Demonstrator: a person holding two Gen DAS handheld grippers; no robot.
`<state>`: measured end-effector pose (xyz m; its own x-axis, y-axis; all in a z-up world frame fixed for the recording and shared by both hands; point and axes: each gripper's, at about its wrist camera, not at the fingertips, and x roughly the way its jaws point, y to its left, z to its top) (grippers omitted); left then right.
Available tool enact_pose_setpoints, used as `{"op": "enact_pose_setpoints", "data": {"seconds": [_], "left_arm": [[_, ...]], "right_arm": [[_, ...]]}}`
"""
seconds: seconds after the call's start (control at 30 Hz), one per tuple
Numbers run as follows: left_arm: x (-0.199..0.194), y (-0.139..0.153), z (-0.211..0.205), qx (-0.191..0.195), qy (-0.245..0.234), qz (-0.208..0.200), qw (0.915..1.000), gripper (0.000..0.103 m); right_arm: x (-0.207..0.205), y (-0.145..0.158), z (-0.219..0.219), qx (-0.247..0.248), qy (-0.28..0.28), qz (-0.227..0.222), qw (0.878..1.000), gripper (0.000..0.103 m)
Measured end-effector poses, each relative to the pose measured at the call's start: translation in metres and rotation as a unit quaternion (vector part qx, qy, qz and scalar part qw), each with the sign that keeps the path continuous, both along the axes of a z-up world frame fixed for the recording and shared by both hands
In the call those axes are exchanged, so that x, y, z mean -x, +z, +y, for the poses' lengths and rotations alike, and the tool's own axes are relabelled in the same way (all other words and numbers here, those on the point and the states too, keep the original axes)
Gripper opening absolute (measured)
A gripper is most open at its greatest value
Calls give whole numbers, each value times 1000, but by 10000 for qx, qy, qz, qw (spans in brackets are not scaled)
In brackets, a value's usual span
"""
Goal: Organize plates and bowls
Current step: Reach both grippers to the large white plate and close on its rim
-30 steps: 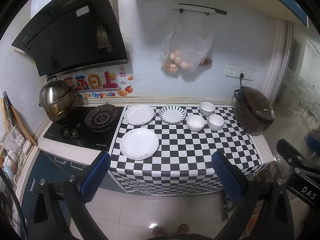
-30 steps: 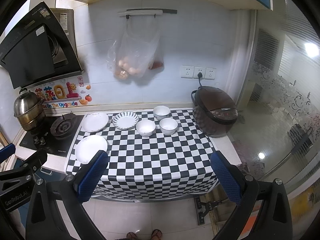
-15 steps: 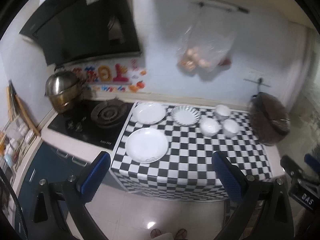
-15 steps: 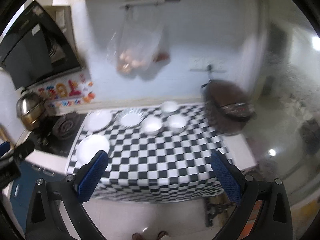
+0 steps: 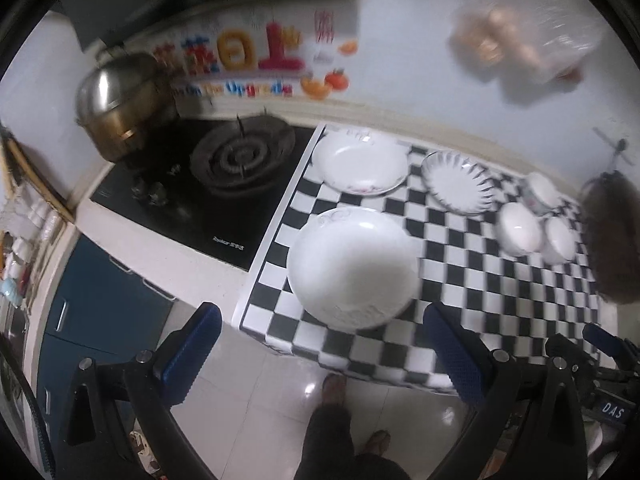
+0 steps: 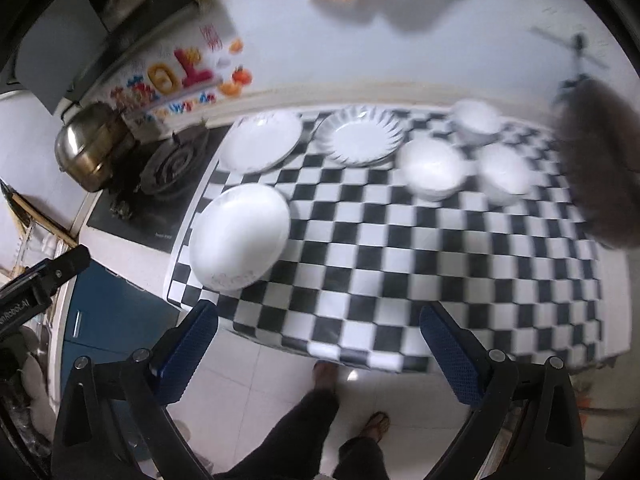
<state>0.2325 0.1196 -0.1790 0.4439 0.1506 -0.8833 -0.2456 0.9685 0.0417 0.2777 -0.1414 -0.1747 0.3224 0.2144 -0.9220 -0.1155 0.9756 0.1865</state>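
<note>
1. Presently we hold our left gripper [image 5: 320, 344] spread wide and empty, short of the checkered counter [image 5: 460, 292], likely lining up on the near plate [image 5: 352, 268] at twelve o'clock.
2. Our right gripper [image 6: 320, 344] is equally spread, empty, the same plate at eleven o'clock.
3. Two more plates, a plain one [image 6: 260, 140] and a ribbed one [image 6: 362, 134], lie behind; three bowls [image 6: 432, 168] cluster at one o'clock, unstacked, so we judge sorting barely begun.
</note>
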Motion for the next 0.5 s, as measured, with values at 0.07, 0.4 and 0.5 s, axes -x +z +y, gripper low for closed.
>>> {"op": "enact_pose_setpoints", "data": {"seconds": [0.07,0.4,0.5], "left_arm": [[-23,-23,19,157,-20,224,9996,103],[-133,-152,78,770,-518,1528,9839,89],[-154,-184,88,930,-652,1898,9752,80]], "right_arm": [[-32,-31,18,-45,-8,271,9996,102],[-148,-171,71,-263,-314,1726,9841,90],[-169,-202,80,-401,-393,2103,9760,88]]}}
